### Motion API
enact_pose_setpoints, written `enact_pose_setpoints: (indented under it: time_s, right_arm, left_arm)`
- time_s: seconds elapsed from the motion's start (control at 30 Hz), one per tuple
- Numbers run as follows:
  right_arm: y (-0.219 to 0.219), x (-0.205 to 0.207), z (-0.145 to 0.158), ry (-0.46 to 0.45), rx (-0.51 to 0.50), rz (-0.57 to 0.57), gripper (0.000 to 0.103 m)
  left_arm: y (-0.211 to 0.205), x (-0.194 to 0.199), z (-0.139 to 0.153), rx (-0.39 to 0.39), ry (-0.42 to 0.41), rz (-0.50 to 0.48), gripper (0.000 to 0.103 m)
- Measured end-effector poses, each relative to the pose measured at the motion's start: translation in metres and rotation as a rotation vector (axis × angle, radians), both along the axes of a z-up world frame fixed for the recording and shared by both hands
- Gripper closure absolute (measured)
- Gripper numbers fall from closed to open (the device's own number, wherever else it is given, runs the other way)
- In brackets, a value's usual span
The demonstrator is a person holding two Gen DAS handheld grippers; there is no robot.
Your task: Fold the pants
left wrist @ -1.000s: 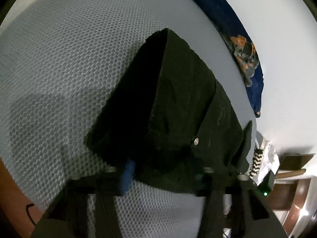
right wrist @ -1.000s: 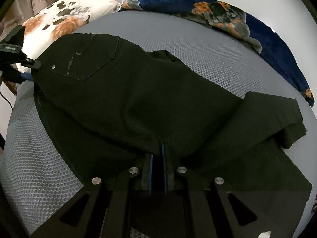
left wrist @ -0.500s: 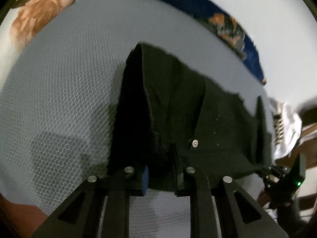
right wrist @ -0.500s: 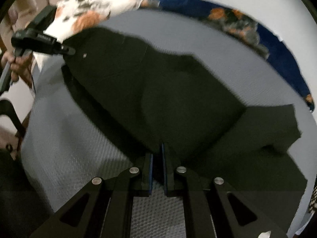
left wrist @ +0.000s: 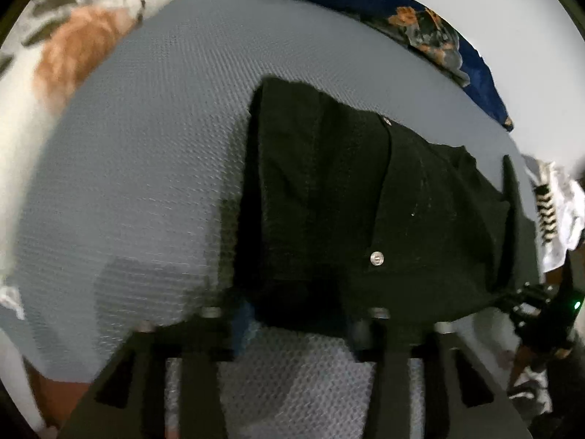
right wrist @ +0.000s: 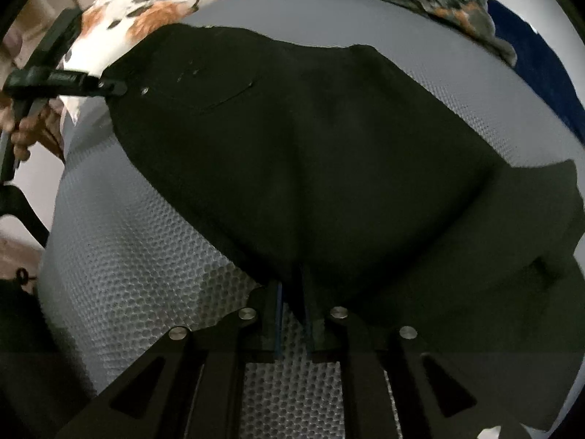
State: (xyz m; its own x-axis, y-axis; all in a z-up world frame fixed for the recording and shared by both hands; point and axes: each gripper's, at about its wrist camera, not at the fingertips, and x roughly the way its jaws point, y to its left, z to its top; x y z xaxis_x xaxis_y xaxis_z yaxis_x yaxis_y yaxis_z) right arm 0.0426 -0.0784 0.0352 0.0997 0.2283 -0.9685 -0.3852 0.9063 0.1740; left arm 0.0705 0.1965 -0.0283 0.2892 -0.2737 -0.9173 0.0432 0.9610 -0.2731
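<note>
While the left tool (left wrist: 299, 323) is widening off the black pants (right wrist: 329, 153) lying on the bed (right wrist: 139, 256), the right tool (right wrist: 294, 314) is pinching their edge narrowly; tugging could undo the fold.

Bare grey mattress (left wrist: 146, 168) left of black pants (left wrist: 365, 201): free. Pillow (left wrist: 73, 55), blue blanket (left wrist: 438, 33) hem far edge.

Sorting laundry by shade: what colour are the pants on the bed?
Black, plain, no pattern. The pants show best in the right wrist view, spread over the grey bed cover.
</note>
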Motion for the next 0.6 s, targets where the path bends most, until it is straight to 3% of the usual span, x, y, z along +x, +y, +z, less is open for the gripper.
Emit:
enact_pose_setpoints:
  time_s: [0.17, 0.27, 0.43, 0.6]
  right_arm:
    - [-0.004, 0.001, -0.001, 0.001, 0.019, -0.012, 0.091]
    - [-0.009, 0.004, -0.002, -0.006, 0.023, -0.015, 0.087]
    - [-0.019, -0.001, 0.007, -0.035, 0.02, -0.038, 0.078]
    - [-0.034, -0.001, 0.022, -0.063, 0.048, -0.087, 0.069]
  left_arm:
    - [0.011, -0.011, 0.026, 0.111, -0.082, 0.025, 0.042]
    - [0.006, -0.022, 0.047, 0.139, -0.177, 0.013, 0.042]
    - [-0.059, -0.045, 0.074, 0.133, -0.325, -0.223, 0.042]
    - [-0.137, -0.062, 0.07, 0.073, -0.366, -0.476, 0.042]
